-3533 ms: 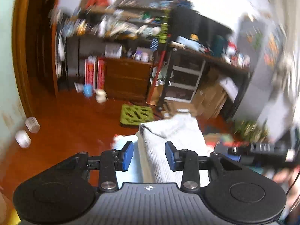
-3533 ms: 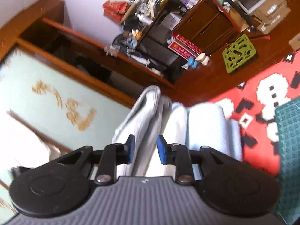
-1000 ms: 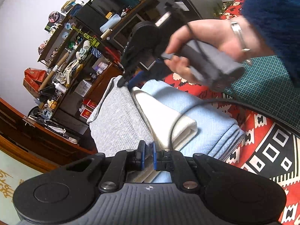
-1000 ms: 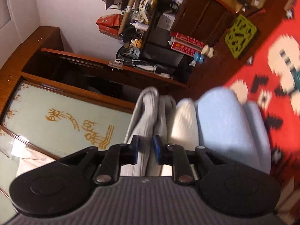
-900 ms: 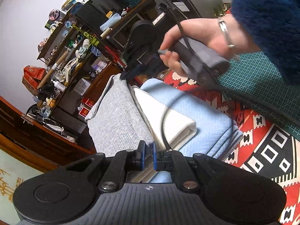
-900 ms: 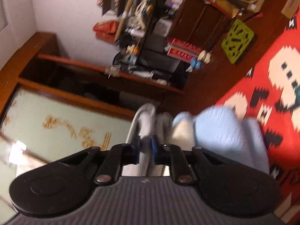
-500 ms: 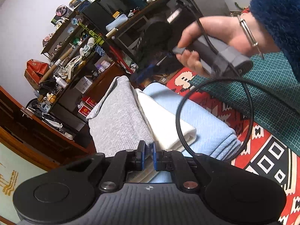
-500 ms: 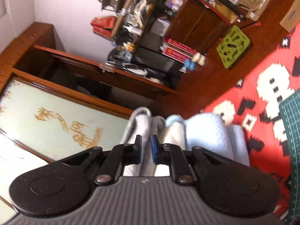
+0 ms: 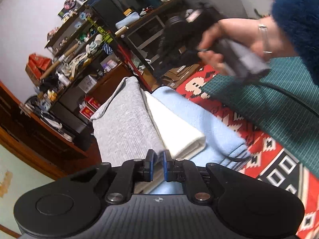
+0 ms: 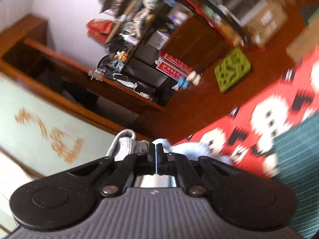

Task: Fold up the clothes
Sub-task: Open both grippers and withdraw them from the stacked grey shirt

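Observation:
A folded grey garment [image 9: 127, 127] lies on top of a stack with a folded white one [image 9: 175, 127] and a folded light blue one [image 9: 207, 127] beneath. My left gripper [image 9: 157, 166] is nearly closed on the grey garment's near corner. My right gripper [image 10: 155, 157] is shut and empty, pulled back from the stack; the grey garment [image 10: 123, 145] and the blue one [image 10: 191, 149] show just beyond it. In the left wrist view the right gripper is a blur in the person's hand [image 9: 235, 45], up and to the right of the stack.
The stack sits on a red patterned cloth [image 9: 265, 147] beside a green cutting mat [image 9: 279, 103]. Cluttered shelves [image 9: 87, 45], a wooden cabinet and cardboard boxes stand behind. A green perforated stool [image 10: 232, 68] lies on the wooden floor.
My right gripper has let go of the grey garment, shut fully and pulled back up and to the right. My left gripper stays pinched on the garment's near corner.

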